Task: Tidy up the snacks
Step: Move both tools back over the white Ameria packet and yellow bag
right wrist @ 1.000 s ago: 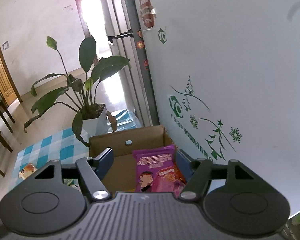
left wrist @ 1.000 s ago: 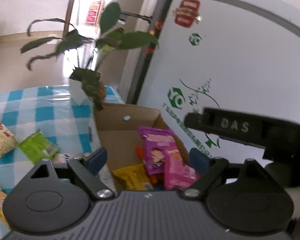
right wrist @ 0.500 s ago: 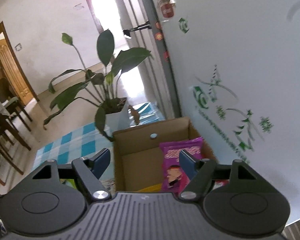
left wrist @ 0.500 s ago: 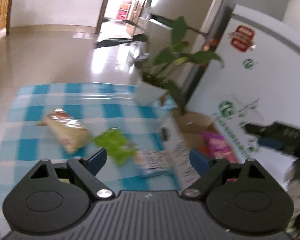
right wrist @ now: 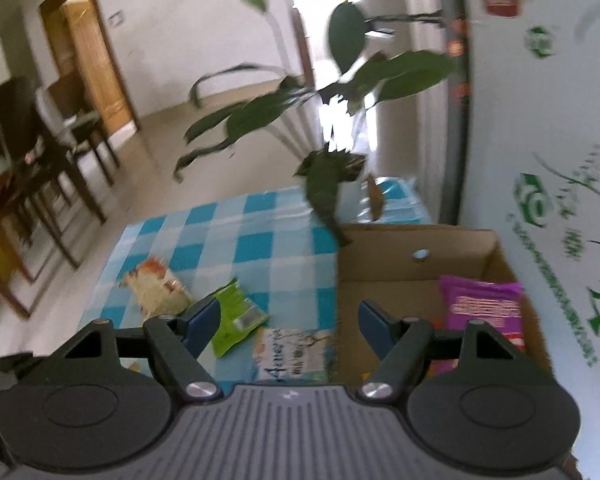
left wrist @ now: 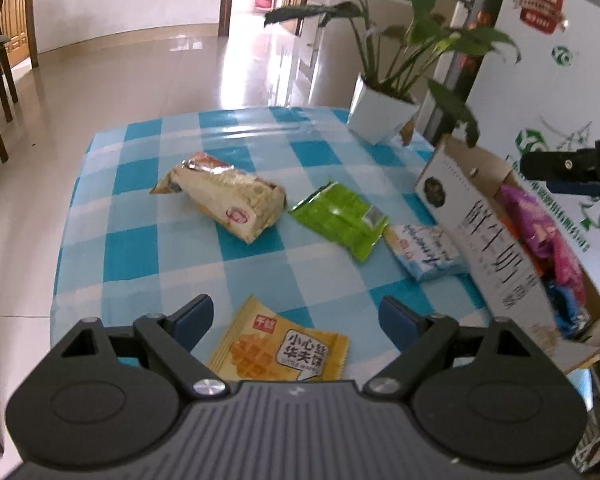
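Table in blue-white check cloth (left wrist: 260, 264). On it: yellow waffle packet (left wrist: 278, 350) between the left claw's fingers, cream cake pack (left wrist: 224, 196) and green packet (left wrist: 340, 216) ahead of it, pale blue packet (left wrist: 424, 250) ahead-right touching cardboard box (left wrist: 496, 248), white plant pot (left wrist: 382, 114) far ahead-right.

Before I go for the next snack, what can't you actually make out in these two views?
- Cardboard box contents: in the left wrist view its printed wall hides everything under the pink packets.
- Yellow waffle packet: near edge hidden behind the left gripper, jaws open.
- Pale blue packet: right wrist view is motion-blurred; its lower part is hidden behind the right gripper, jaws open.
- Potted plant: smeared.
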Demonstrator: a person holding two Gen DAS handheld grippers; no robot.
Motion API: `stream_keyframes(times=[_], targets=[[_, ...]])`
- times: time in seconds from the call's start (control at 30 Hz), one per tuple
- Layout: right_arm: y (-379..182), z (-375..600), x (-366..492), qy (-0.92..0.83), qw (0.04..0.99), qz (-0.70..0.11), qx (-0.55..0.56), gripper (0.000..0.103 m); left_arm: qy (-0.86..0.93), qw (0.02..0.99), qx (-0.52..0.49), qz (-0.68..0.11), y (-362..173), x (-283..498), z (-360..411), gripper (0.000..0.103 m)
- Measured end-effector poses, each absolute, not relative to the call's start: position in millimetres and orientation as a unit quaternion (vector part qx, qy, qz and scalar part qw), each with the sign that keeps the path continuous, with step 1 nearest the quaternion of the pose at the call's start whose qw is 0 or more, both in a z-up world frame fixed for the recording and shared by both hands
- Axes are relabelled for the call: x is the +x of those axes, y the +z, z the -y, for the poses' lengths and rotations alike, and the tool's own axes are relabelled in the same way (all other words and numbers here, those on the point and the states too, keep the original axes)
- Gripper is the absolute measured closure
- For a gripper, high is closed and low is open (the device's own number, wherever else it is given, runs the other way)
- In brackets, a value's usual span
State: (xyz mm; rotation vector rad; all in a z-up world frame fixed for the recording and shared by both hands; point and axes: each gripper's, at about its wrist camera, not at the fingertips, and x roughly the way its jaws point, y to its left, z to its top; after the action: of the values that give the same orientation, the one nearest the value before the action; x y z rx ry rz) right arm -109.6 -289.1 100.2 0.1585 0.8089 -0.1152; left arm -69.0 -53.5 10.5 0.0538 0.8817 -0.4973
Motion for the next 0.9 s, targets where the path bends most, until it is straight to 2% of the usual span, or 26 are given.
stream_keyframes(times=[0.37, 0.73, 0.9], targets=[[42, 231, -69, -0.030, 0.884, -0.465, -0.026, 0.023, -0.199, 0.869, 0.063, -0.450, -22, -61, 45, 0.013], [1, 218, -39, -0.127, 0.855, -0.503, 0.011, 0.021, -0.158, 0.863, 0.049, -0.477, -29, -55, 4, 0.013], [-17, 216, -27, -0.154, 0.844, -0.514, 0.014, 0.018, -0.158, 0.872, 0.031, -0.462, -17, -56, -8, 0.014]])
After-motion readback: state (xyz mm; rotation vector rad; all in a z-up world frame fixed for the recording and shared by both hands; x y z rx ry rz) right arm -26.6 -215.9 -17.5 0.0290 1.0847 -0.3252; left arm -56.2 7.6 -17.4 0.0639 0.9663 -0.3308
